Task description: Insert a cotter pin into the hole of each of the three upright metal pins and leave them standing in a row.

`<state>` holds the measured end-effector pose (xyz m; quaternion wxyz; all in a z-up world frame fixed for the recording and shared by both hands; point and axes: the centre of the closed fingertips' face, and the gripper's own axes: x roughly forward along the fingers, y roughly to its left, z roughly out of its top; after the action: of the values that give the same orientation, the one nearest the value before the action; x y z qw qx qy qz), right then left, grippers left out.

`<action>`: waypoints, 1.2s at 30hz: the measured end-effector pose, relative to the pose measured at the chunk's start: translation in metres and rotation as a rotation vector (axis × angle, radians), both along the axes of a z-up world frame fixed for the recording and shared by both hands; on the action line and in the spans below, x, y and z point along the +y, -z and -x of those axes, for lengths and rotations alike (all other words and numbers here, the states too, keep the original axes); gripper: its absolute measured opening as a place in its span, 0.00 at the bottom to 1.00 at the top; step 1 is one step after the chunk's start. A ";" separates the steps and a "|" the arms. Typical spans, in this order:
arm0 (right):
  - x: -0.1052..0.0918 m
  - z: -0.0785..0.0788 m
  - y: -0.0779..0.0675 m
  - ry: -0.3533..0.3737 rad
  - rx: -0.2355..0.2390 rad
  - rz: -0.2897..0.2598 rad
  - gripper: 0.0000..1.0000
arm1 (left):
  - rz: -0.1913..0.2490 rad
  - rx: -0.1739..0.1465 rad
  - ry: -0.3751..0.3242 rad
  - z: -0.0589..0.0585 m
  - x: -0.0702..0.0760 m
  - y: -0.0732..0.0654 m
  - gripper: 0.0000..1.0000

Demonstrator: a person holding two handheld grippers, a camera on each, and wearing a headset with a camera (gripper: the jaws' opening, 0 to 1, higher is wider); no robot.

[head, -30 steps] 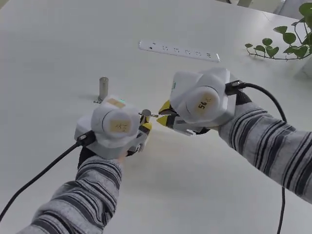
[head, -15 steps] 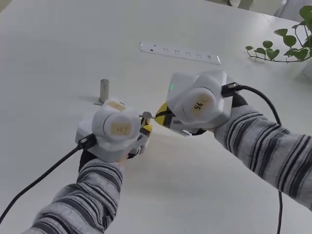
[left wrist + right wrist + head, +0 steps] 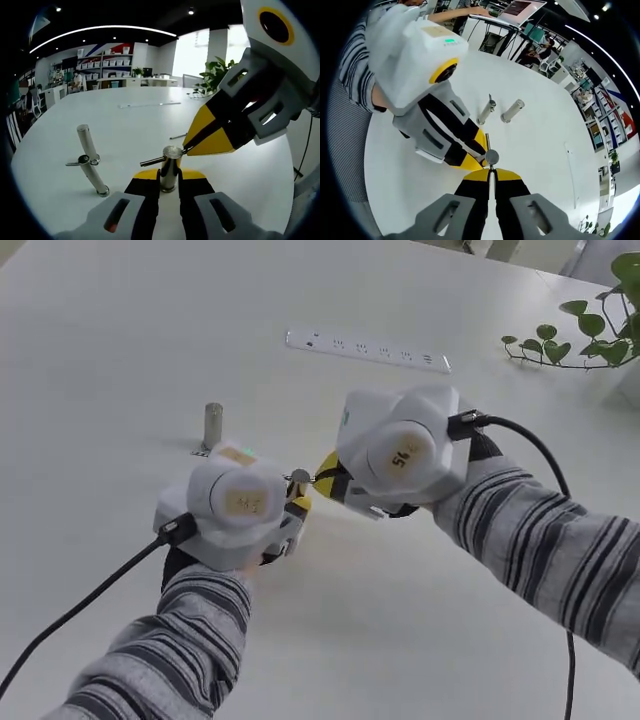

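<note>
My left gripper (image 3: 169, 181) is shut on a short metal pin (image 3: 170, 165) and holds it upright above the white table (image 3: 120, 330). A cotter pin (image 3: 152, 161) passes through the pin's hole, its tip sticking out on the far side. My right gripper (image 3: 490, 176) is shut on the cotter pin's (image 3: 491, 171) other end, jaw tips right against the pin's head (image 3: 492, 157). In the head view the left gripper (image 3: 297, 502) and the right gripper (image 3: 325, 475) meet at the pin (image 3: 300, 478). Behind them stand a bare pin (image 3: 87, 142) and a pin carrying a cotter pin (image 3: 93, 173).
A loose cotter pin (image 3: 177, 135) lies on the table beyond the held pin. A white power strip (image 3: 367, 348) lies further back, and a leafy plant (image 3: 585, 325) trails at the far right corner. The bare pin (image 3: 213, 425) stands just left of my left gripper.
My right gripper has moved left, closer to the held pin, and the stretch of cotter pin showing between the two grippers has shortened. The left gripper has held still.
</note>
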<state>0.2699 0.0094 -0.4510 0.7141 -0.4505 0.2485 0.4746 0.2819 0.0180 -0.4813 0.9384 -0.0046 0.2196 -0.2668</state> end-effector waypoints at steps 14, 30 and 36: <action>-0.001 0.001 0.005 0.009 0.006 0.009 0.03 | -0.002 0.017 0.020 0.002 0.003 0.001 0.14; 0.017 -0.004 0.003 0.125 0.212 -0.207 0.12 | 0.002 0.033 -0.019 0.024 0.029 -0.022 0.33; 0.019 -0.007 0.010 0.145 0.260 -0.222 0.11 | 0.013 0.022 -0.053 0.030 0.045 -0.034 0.43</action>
<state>0.2771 0.0286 -0.4606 0.7538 -0.2845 0.3167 0.5005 0.2515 0.0632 -0.4474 0.9426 -0.0197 0.2279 -0.2432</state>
